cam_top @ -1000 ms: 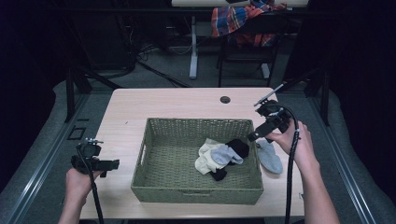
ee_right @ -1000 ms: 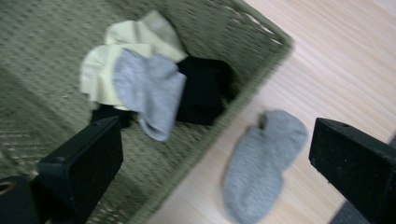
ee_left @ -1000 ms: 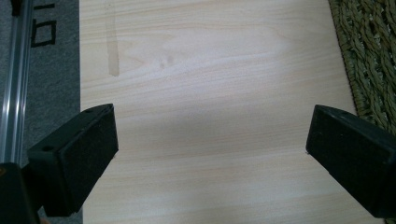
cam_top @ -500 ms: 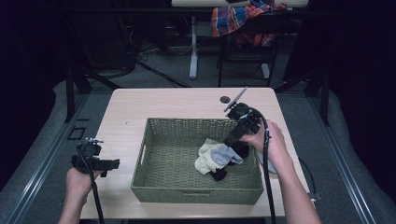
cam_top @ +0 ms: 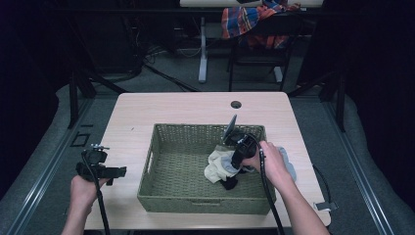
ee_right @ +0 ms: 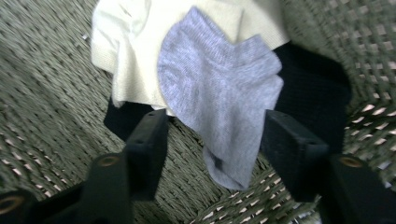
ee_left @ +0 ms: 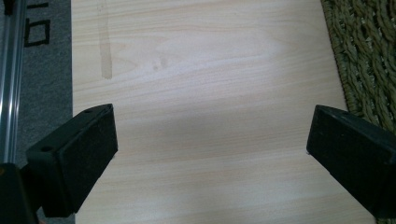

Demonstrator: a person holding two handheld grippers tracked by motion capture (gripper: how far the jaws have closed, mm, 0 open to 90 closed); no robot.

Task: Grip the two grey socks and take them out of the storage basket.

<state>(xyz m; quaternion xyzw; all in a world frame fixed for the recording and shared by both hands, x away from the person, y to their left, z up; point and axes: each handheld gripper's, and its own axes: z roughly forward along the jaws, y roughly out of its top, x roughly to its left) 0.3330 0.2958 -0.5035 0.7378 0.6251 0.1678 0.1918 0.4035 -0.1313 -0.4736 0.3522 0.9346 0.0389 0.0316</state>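
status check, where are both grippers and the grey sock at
Right gripper down in the basket, jaws just been closing, grey sock between them, not pinched. Left gripper open over bare table. Nothing in the way.

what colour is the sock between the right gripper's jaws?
Light grey sock, lying over a cream one. Shows best in the right gripper view.

Nothing is reading as text anywhere here: no label, brand, number or sign is showing clearly enough to make out. The nearest thing is sitting in the left gripper view, where black square outline markings (ee_left: 36,29) are lying on the grey floor beside the surface's edge, and they are spelling out no letter or figure. The same markings (cam_top: 79,139) are appearing in the high view, too small to tell anything more.
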